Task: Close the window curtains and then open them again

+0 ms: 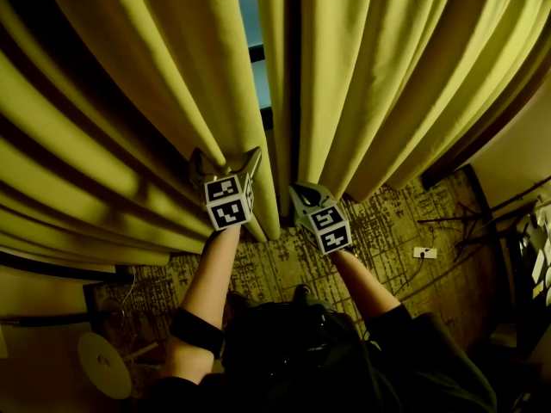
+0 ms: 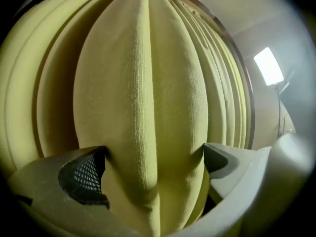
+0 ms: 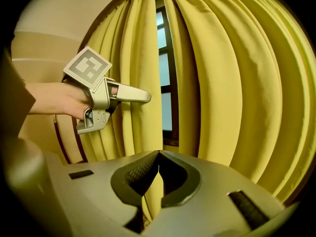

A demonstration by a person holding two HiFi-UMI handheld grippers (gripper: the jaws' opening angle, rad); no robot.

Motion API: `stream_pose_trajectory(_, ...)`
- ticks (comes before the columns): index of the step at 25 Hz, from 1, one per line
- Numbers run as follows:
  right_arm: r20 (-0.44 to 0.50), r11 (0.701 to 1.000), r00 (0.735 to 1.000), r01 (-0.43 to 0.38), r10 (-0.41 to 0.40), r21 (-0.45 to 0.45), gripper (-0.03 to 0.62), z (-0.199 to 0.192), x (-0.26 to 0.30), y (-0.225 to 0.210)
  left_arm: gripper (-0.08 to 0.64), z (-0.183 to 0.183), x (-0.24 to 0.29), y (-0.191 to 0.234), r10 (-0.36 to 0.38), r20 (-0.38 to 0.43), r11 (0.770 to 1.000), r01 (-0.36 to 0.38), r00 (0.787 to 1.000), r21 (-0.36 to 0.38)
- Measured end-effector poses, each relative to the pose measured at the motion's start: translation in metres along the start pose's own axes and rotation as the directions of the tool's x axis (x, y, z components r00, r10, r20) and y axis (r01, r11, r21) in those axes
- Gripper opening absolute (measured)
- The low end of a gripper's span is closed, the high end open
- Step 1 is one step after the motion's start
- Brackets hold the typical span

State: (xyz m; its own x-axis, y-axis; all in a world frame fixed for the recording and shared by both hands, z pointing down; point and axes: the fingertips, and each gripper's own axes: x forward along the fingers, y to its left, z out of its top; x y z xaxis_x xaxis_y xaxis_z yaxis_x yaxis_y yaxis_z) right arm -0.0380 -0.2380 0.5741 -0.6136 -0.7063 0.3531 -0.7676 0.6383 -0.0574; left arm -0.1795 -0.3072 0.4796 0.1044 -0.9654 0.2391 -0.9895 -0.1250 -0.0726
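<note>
Two yellow-green curtains hang side by side, the left curtain (image 1: 172, 67) and the right curtain (image 1: 379, 67). A narrow strip of window (image 1: 256, 54) shows between them. My left gripper (image 1: 226, 155) has its jaws spread wide around a thick fold of the left curtain (image 2: 143, 107). The fold fills the gap and presses against both pads (image 2: 84, 174). My right gripper (image 1: 299, 189) is shut at the inner edge of the right curtain (image 3: 232, 83), with a sliver of yellow cloth (image 3: 154, 194) caught between its jaws. The right gripper view also shows the left gripper (image 3: 140, 96) beside the window (image 3: 165, 78).
Patterned carpet (image 1: 387, 231) lies below the curtains, with cables and a white socket (image 1: 424, 252) on it at the right. A white round disc (image 1: 103, 364) sits at the lower left. A bright light panel (image 2: 269, 65) stands to the right of the curtains.
</note>
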Motion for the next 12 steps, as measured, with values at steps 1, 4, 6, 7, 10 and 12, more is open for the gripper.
stream_pose_trajectory(1, -0.003, 1.000, 1.000, 0.002, -0.002, 0.001, 0.000, -0.001, 0.000, -0.003, 0.603, 0.000, 0.002, 0.000, -0.004, -0.004, 1.000, 0.004, 1.000, -0.002)
stream_pose_trajectory(4, 0.001, 1.000, 1.000, -0.002, 0.002, 0.011, 0.000, 0.004, -0.003, -0.002, 0.567, 0.002, 0.004, 0.000, -0.017, -0.007, 1.000, 0.017, 1.000, 0.000)
stream_pose_trajectory(6, 0.001, 1.000, 1.000, -0.003, 0.003, 0.014, 0.000, 0.004, -0.004, -0.002, 0.496, 0.003, 0.003, 0.001, -0.024, -0.007, 1.000, 0.024, 1.000, 0.007)
stream_pose_trajectory(7, 0.000, 1.000, 1.000, -0.002, 0.002, 0.015, 0.000, 0.003, -0.004, -0.003, 0.459, 0.003, 0.002, 0.002, -0.026, -0.006, 1.000, 0.026, 1.000, 0.010)
stream_pose_trajectory(10, -0.002, 1.000, 1.000, -0.001, 0.001, 0.021, 0.000, 0.002, -0.004, -0.003, 0.314, 0.004, 0.000, 0.009, -0.020, -0.006, 1.000, 0.021, 1.000, 0.020)
stream_pose_trajectory(12, 0.000, 1.000, 1.000, -0.002, 0.002, 0.026, 0.000, 0.002, -0.002, -0.001, 0.208, 0.003, -0.001, 0.014, -0.012, -0.007, 1.000, 0.012, 1.000, 0.022)
